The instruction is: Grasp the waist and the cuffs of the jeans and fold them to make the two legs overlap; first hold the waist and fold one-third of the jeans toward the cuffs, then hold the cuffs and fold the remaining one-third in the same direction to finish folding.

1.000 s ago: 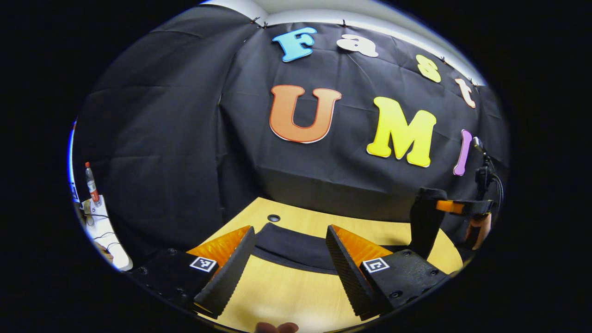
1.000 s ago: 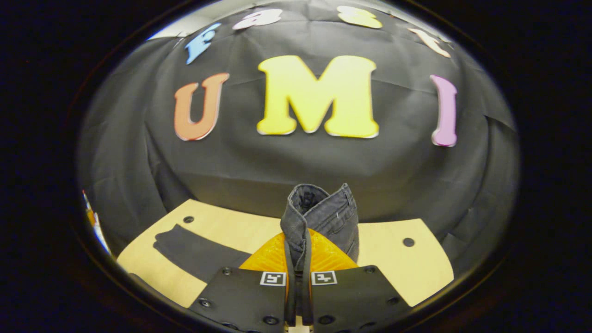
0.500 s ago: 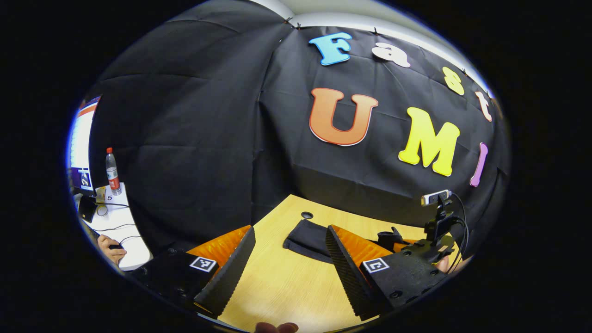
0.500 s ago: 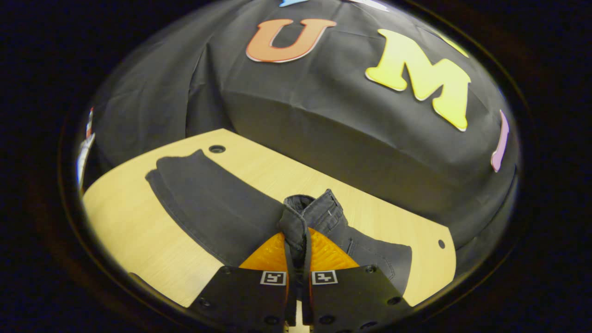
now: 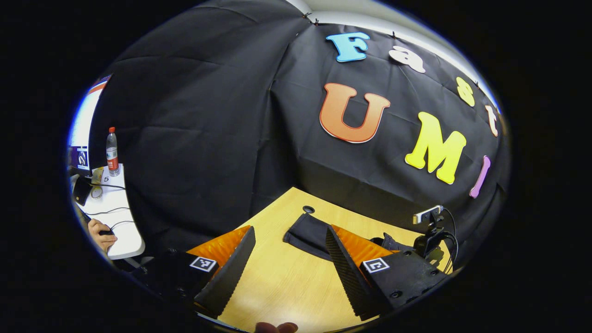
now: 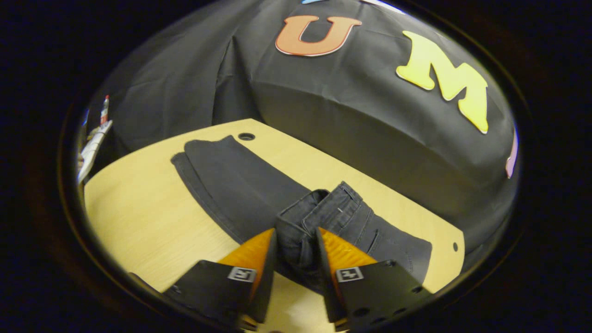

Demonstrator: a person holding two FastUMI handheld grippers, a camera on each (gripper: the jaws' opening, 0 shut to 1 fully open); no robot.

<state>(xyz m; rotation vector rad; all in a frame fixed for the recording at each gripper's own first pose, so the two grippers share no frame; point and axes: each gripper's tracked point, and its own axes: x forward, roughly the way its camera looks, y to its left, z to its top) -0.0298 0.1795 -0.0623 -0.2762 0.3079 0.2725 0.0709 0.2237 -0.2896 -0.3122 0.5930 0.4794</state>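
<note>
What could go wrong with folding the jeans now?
The right gripper has its jaws parted around the waist, so the bunched waist might spring back or unfold. The folded part looks rumpled, not flat, so the next fold could end up lumpy. The left gripper hangs open over bare table, short of the cuffs, so it may grab just one layer when it reaches them.

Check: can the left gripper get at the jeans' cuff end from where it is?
Probably yes. The left gripper is open, bare table lies between its fingers, and the cuff end lies flat just ahead, unobstructed.
</note>
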